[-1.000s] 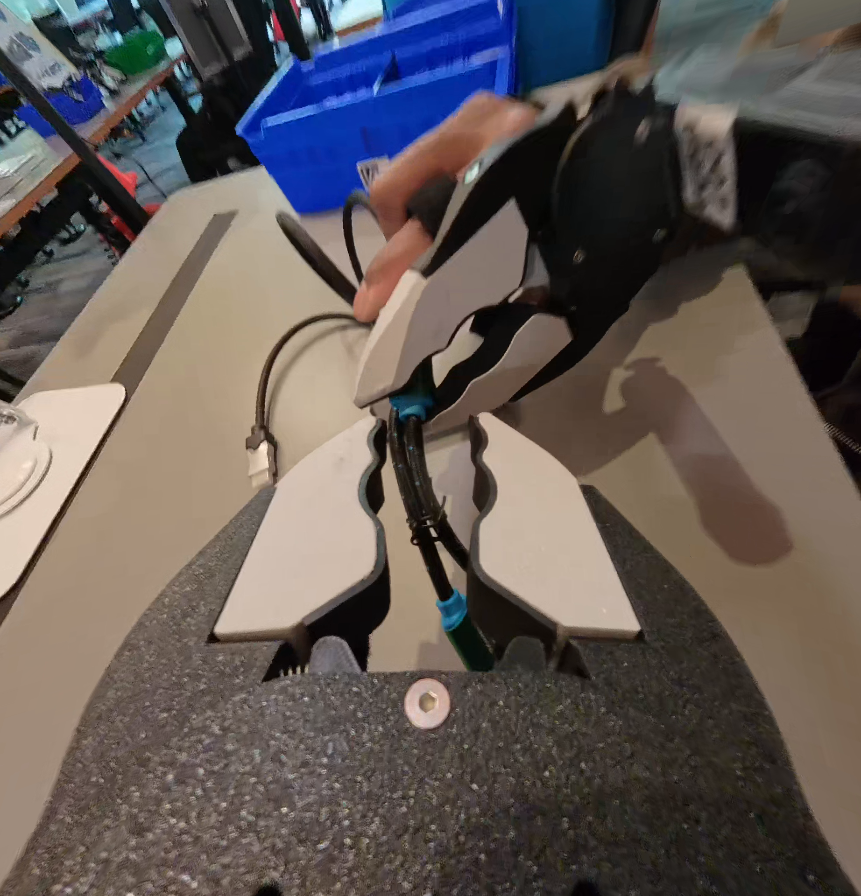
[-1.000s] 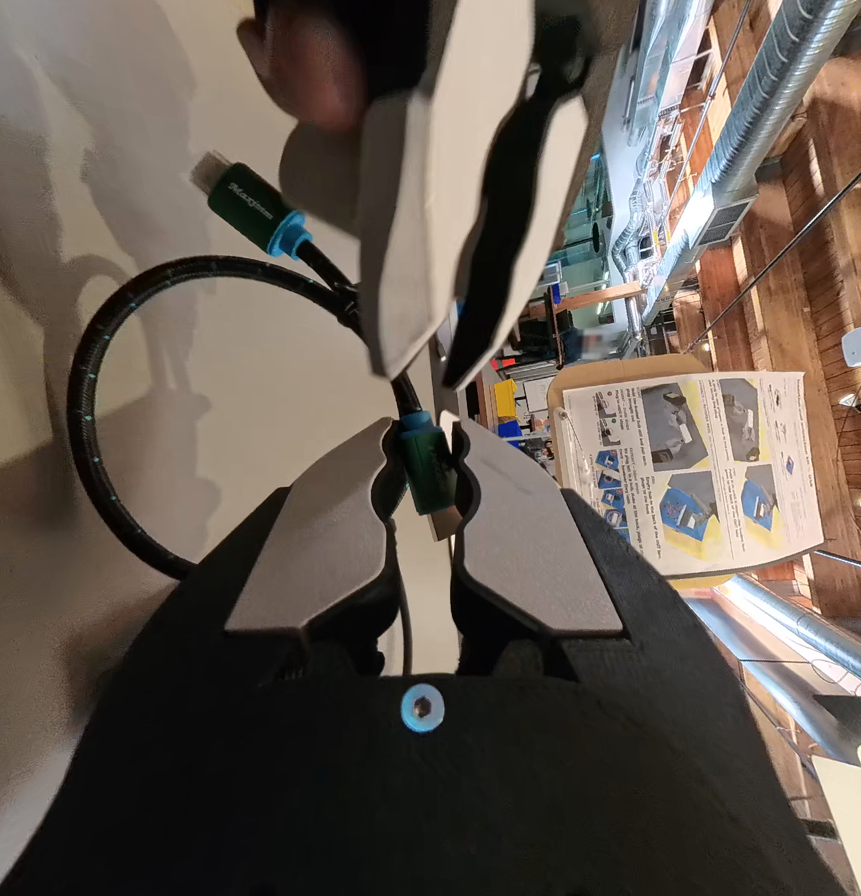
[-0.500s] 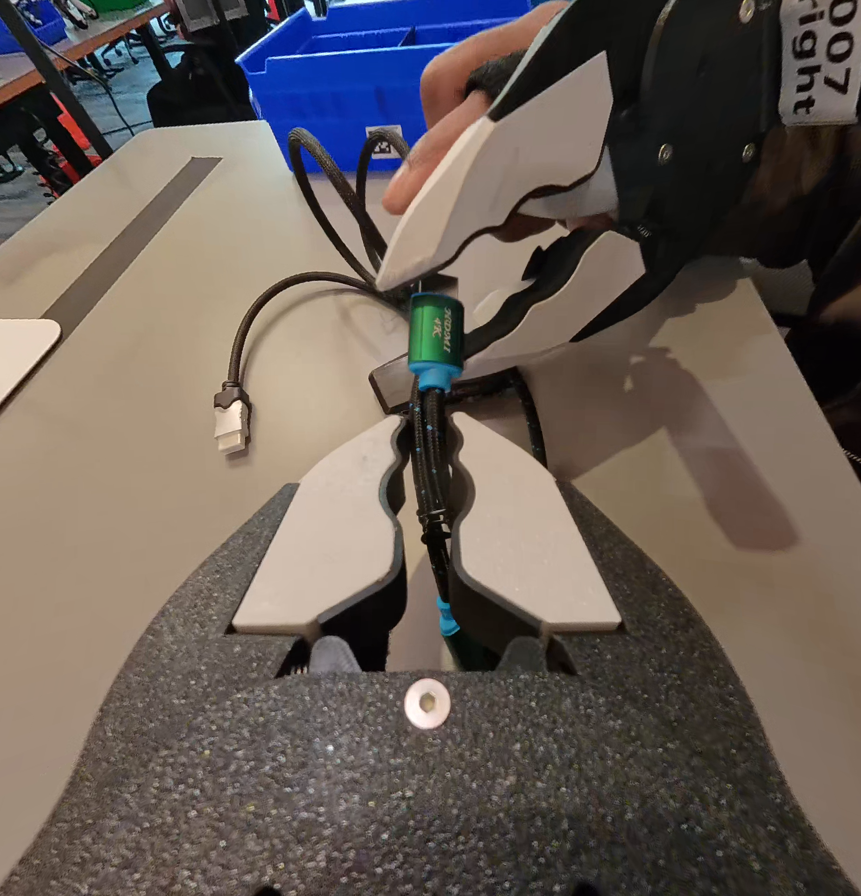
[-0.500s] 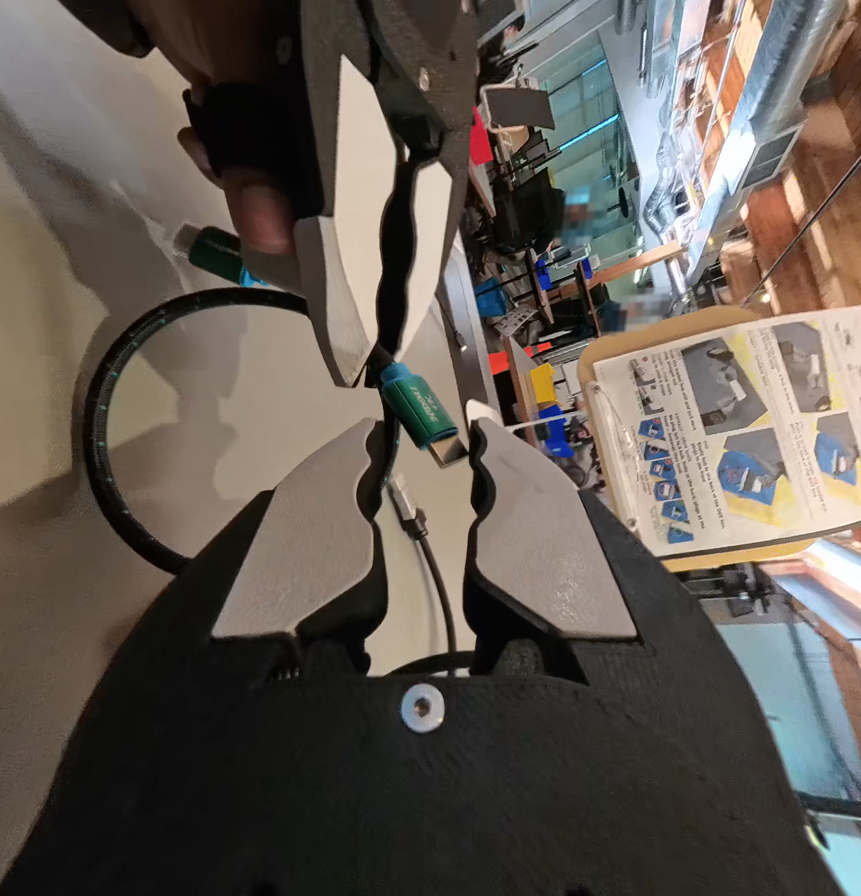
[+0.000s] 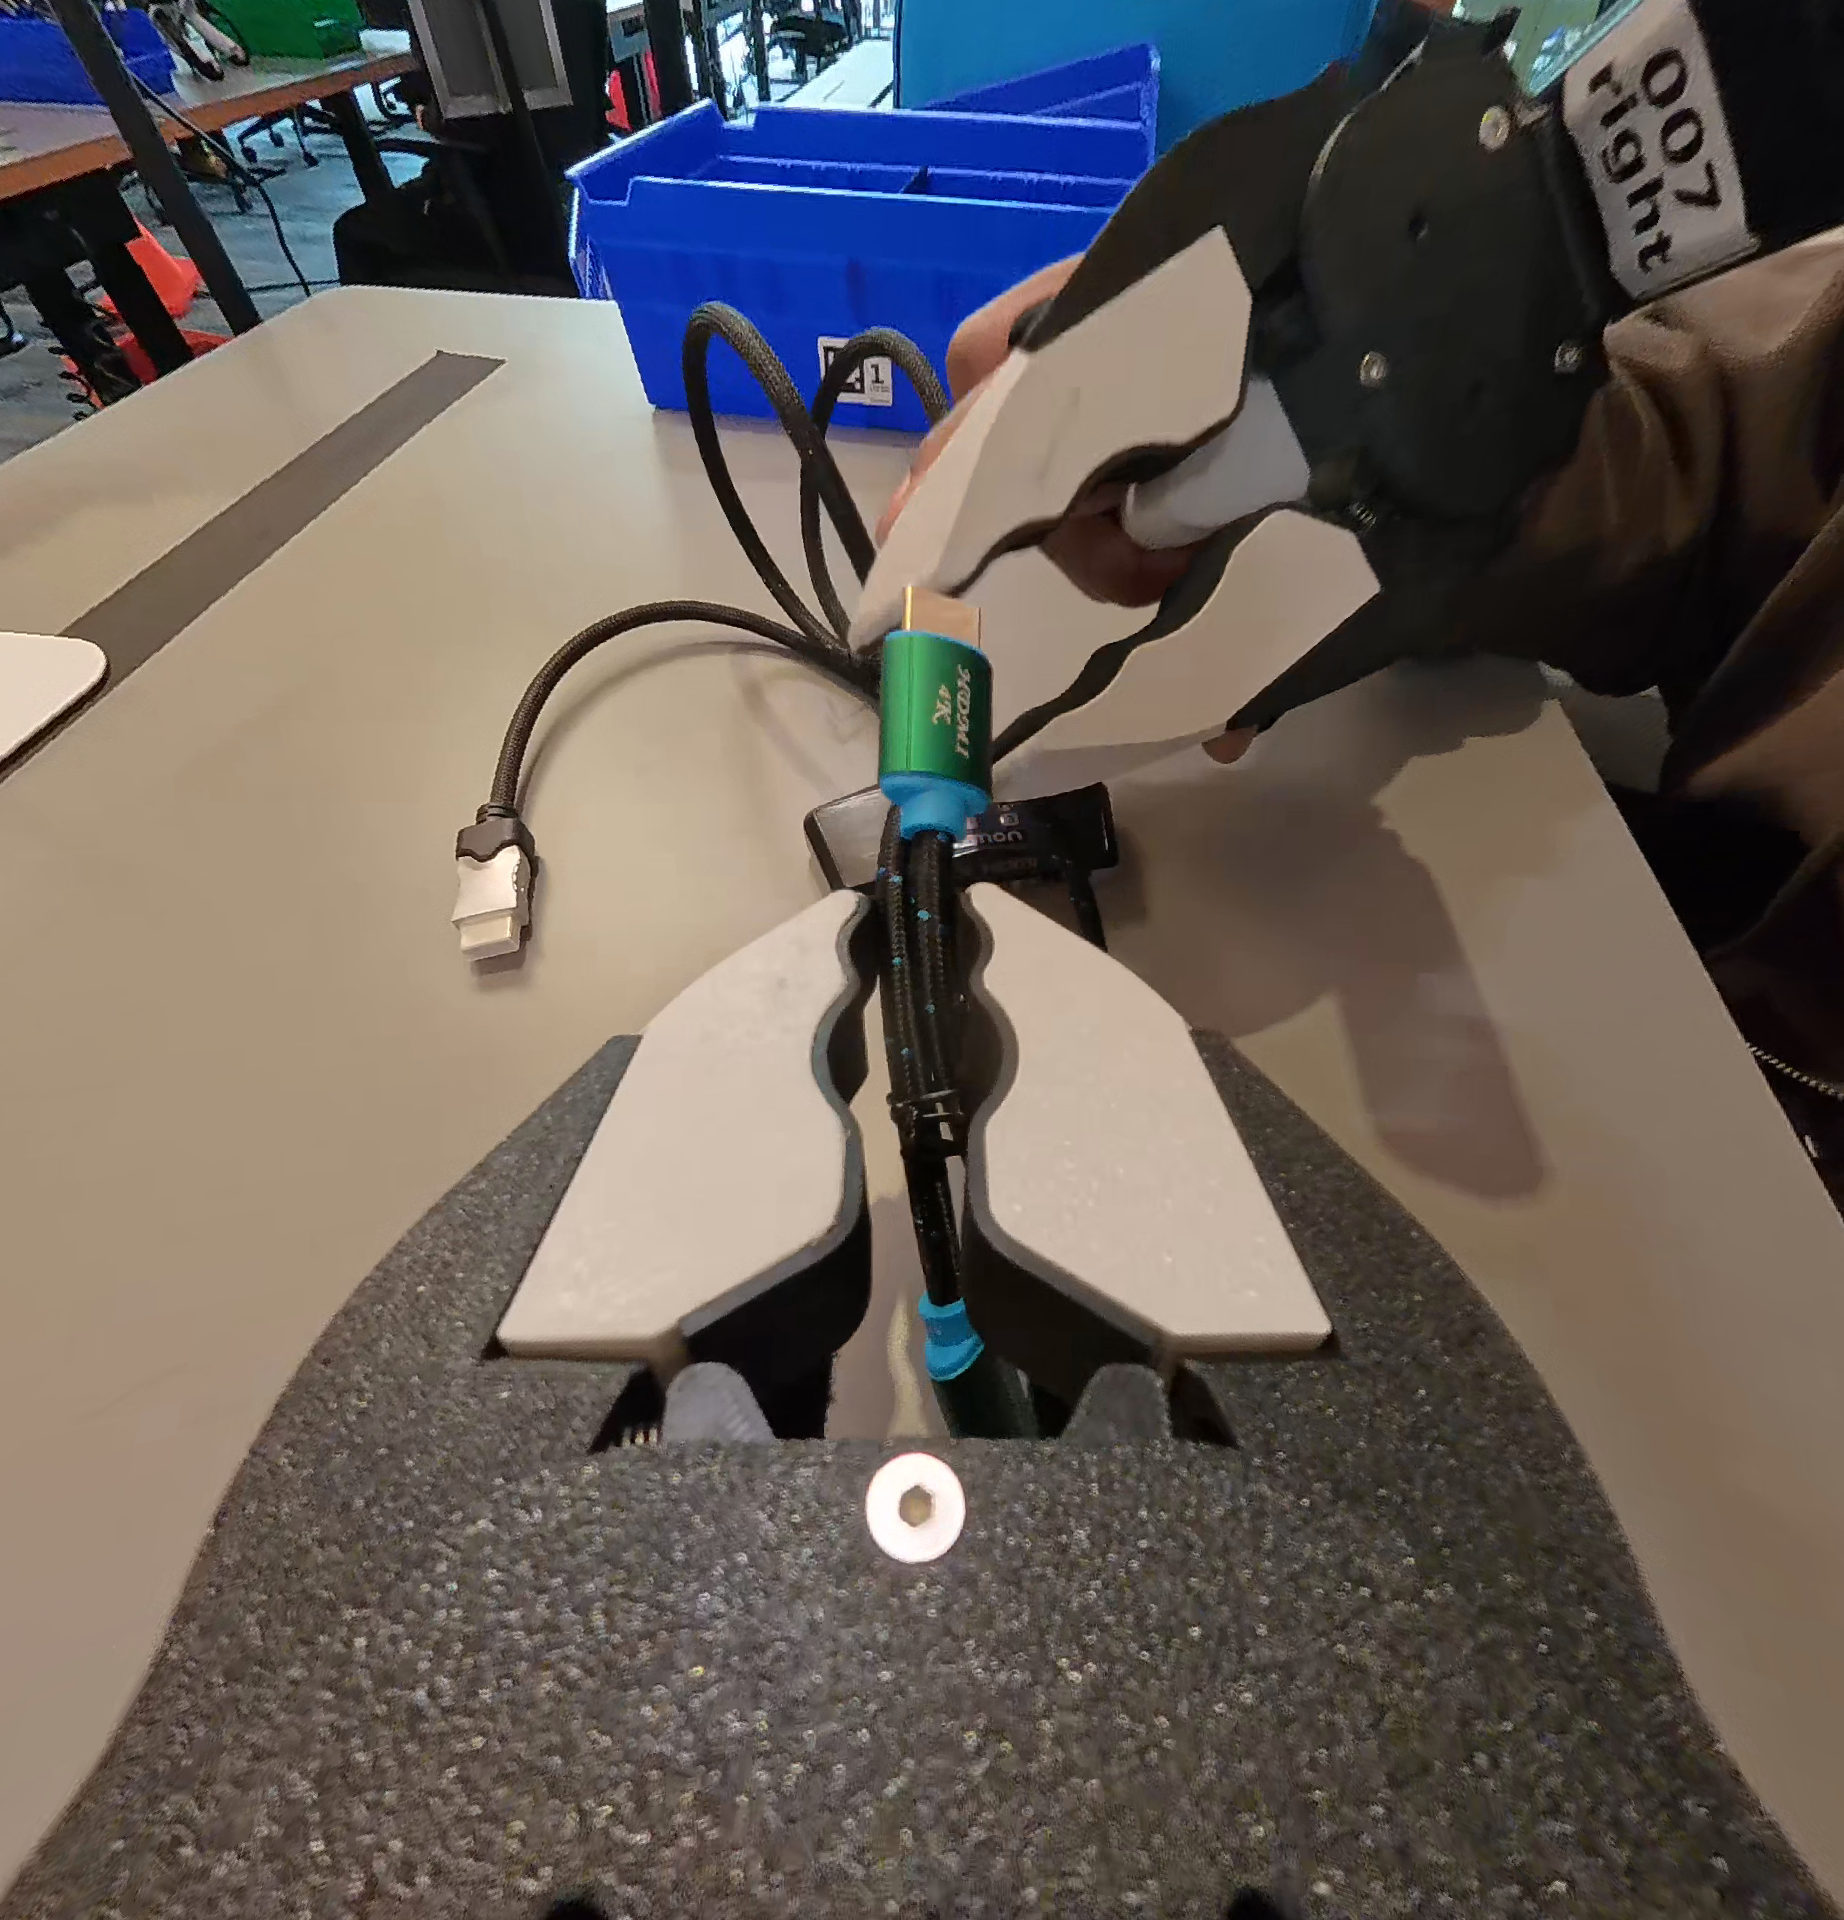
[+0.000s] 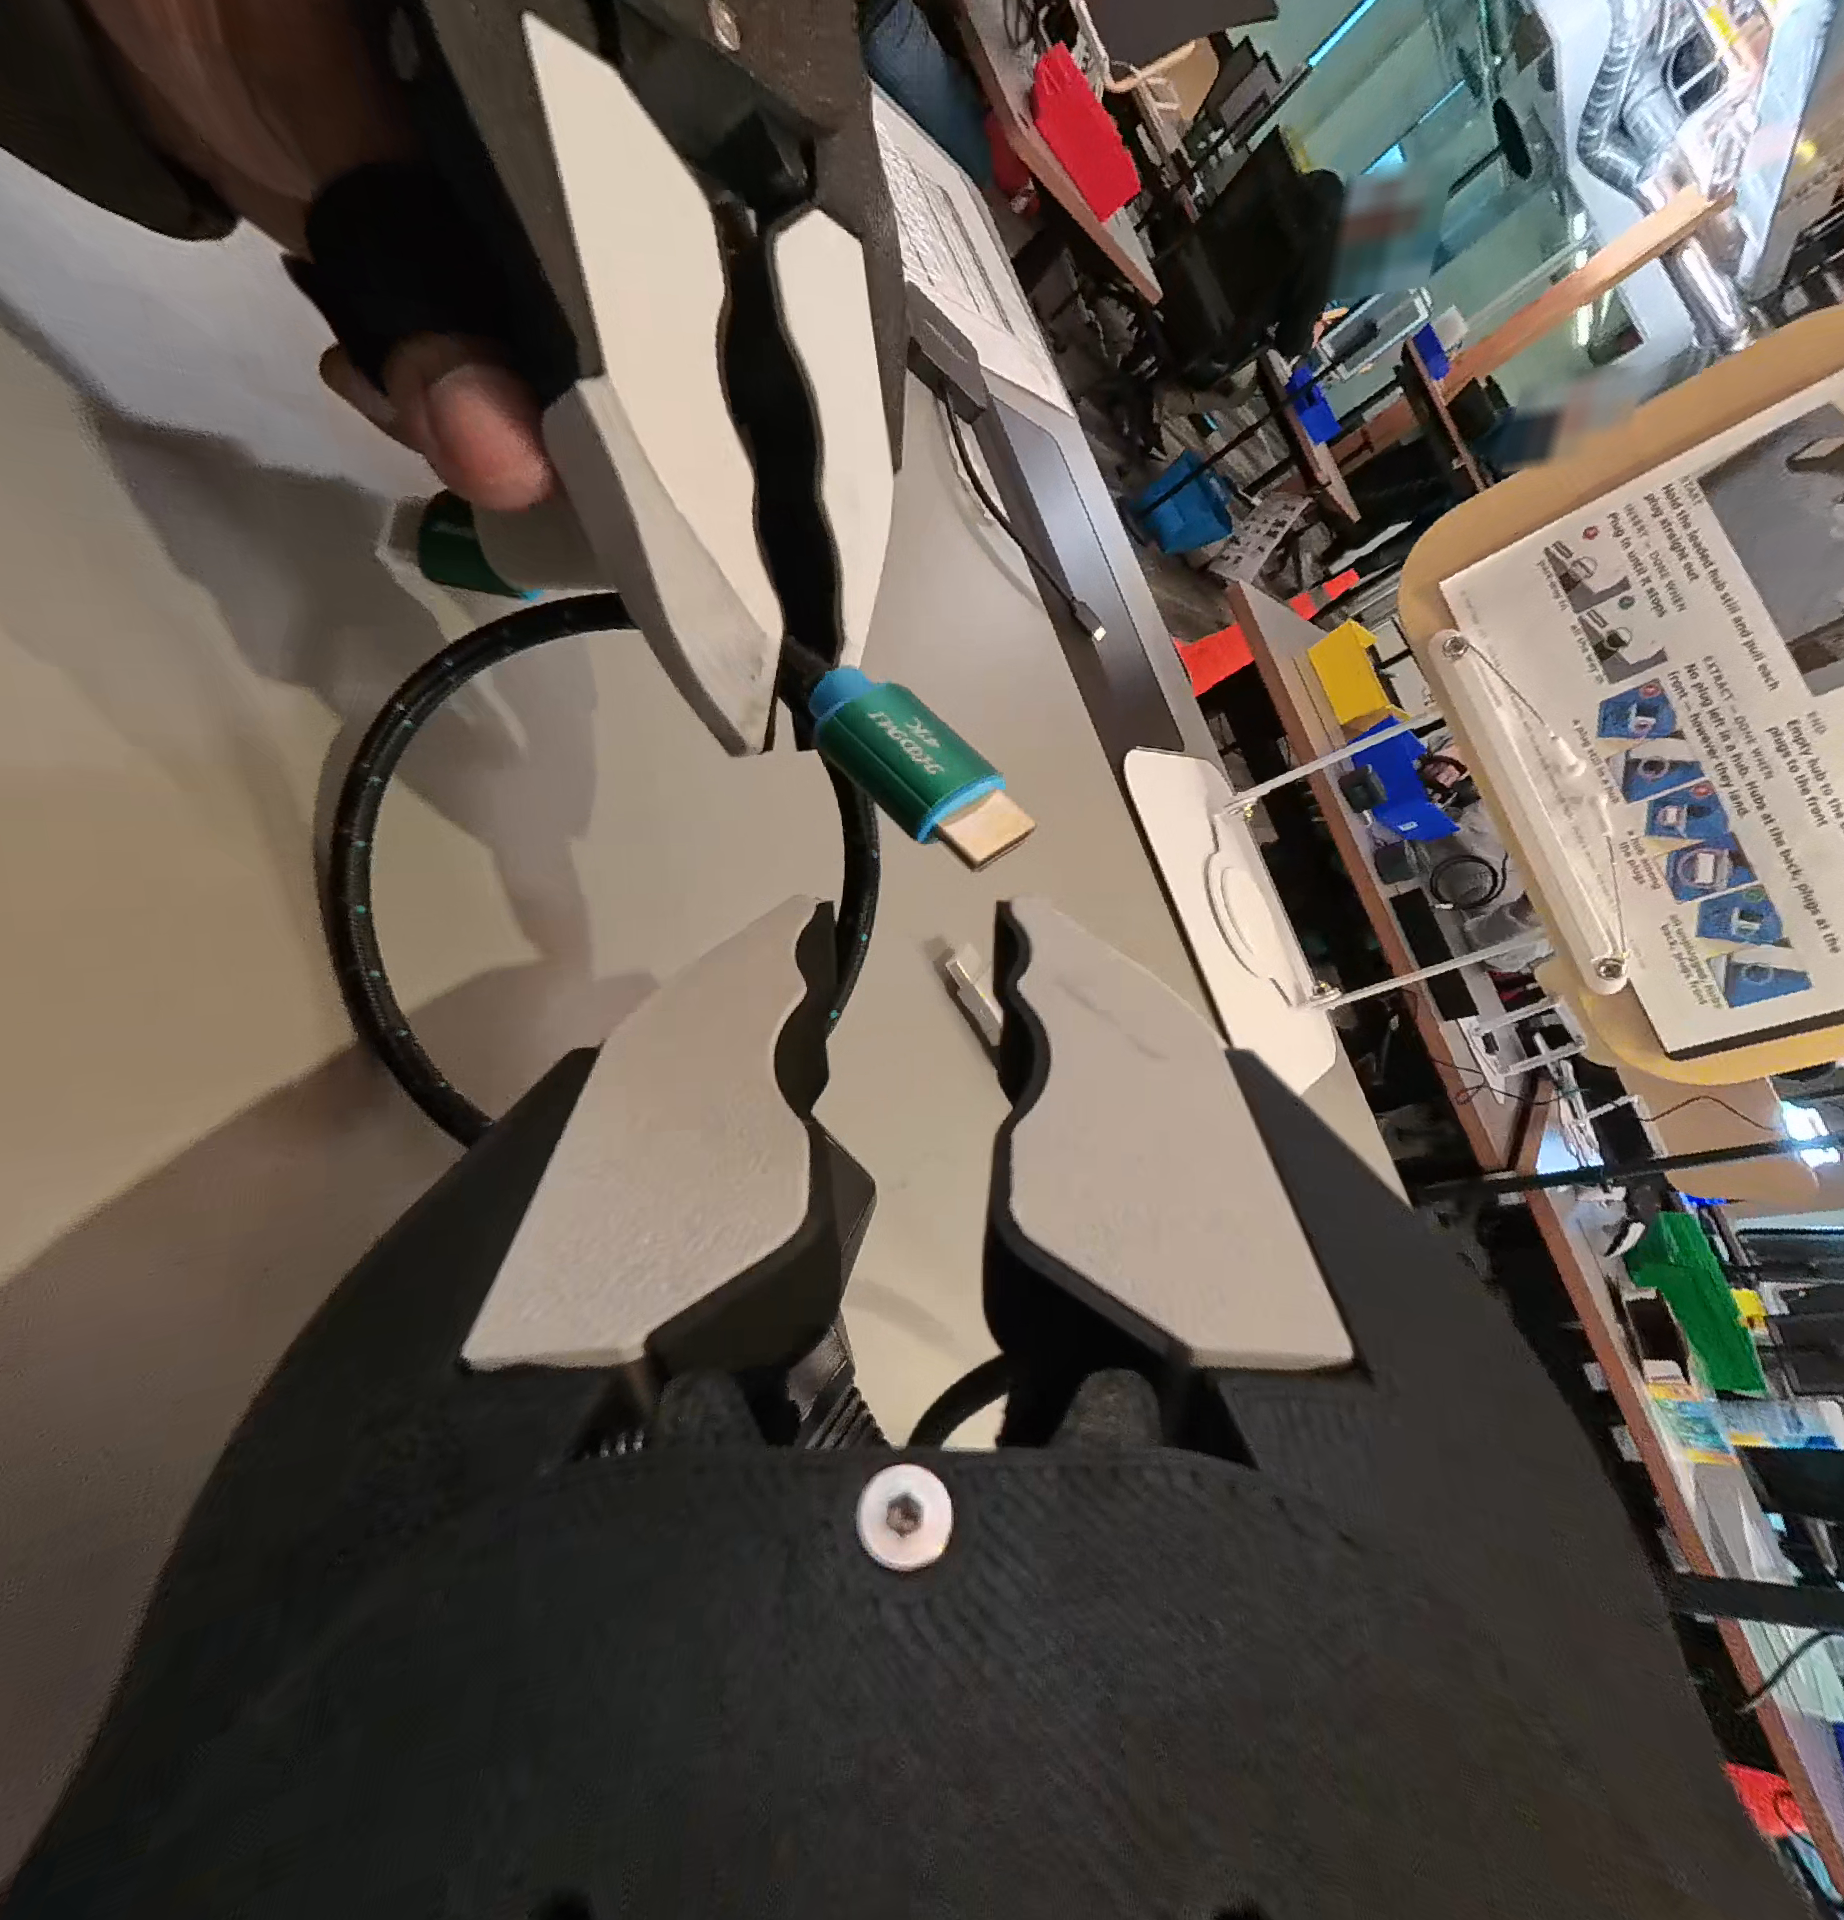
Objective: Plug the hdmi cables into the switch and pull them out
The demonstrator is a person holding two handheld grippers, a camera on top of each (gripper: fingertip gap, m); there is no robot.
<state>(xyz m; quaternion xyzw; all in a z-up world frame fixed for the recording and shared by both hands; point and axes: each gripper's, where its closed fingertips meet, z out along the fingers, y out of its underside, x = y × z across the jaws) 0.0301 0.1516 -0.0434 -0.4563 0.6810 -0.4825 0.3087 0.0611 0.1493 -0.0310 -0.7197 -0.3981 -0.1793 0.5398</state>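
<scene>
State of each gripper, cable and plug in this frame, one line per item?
Left gripper: shut on black braided cable, folded double.
Right gripper: open, holding nothing.
Green plug: in the air, sticking out past the left fingertips.
Silver plug: lying loose on the table.
Black hub: flat on the table.
Blue bin: open-topped.
</scene>
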